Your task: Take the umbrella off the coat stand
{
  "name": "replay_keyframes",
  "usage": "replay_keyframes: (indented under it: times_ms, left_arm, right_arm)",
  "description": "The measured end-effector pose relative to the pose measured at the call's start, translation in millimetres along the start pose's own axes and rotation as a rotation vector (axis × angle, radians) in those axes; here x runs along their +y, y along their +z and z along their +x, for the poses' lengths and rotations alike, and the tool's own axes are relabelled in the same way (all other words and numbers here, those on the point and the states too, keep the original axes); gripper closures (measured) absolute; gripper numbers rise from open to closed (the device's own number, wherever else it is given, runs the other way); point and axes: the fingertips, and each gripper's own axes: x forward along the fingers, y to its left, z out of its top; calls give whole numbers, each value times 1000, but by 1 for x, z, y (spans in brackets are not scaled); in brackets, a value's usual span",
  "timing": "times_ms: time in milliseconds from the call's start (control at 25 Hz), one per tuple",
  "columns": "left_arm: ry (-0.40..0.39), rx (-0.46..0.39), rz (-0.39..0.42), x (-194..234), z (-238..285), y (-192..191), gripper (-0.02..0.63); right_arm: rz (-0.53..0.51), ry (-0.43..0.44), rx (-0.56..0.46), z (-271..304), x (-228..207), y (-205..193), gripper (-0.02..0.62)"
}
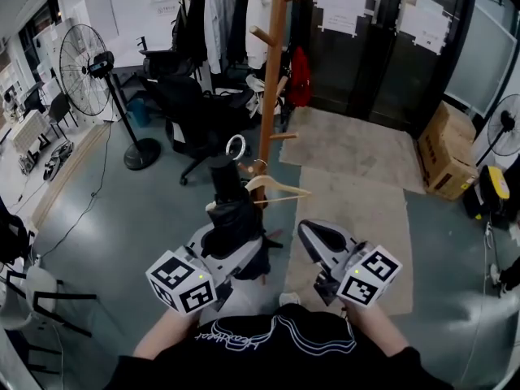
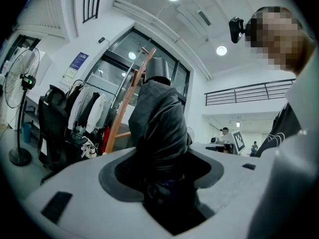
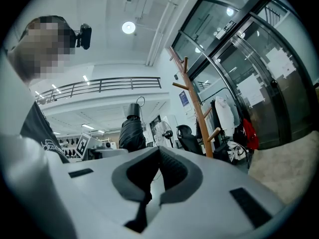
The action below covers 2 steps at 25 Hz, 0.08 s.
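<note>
My left gripper [image 1: 234, 236] is shut on the folded black umbrella [image 1: 230, 210], which stands upright in front of me, its handle and ring strap [image 1: 236, 146] on top. It hangs apart from the wooden coat stand [image 1: 272, 80], just in front of its lower pegs. In the left gripper view the umbrella [image 2: 157, 128] fills the gap between the jaws of the left gripper [image 2: 162, 158], with the coat stand [image 2: 127, 101] behind. My right gripper [image 1: 309, 232] is shut and empty to the right. The right gripper view shows the right gripper [image 3: 158, 151], the umbrella [image 3: 131, 133] and the coat stand [image 3: 197, 103].
A wooden hanger [image 1: 276, 187] hangs on a low peg of the stand. Behind stand a black office chair [image 1: 191, 108], a clothes rack [image 1: 219, 15] and a floor fan [image 1: 85, 59]. A beige rug [image 1: 357, 177] lies ahead, cardboard boxes [image 1: 447, 149] at right.
</note>
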Motion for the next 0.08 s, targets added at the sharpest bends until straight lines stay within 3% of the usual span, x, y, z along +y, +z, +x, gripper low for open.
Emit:
replay_keyframes:
  times_ms: [80]
  left_arm:
    - [-2, -2, 1, 1, 1, -1, 369]
  right_arm:
    - [0, -3, 2, 0, -2, -2, 594]
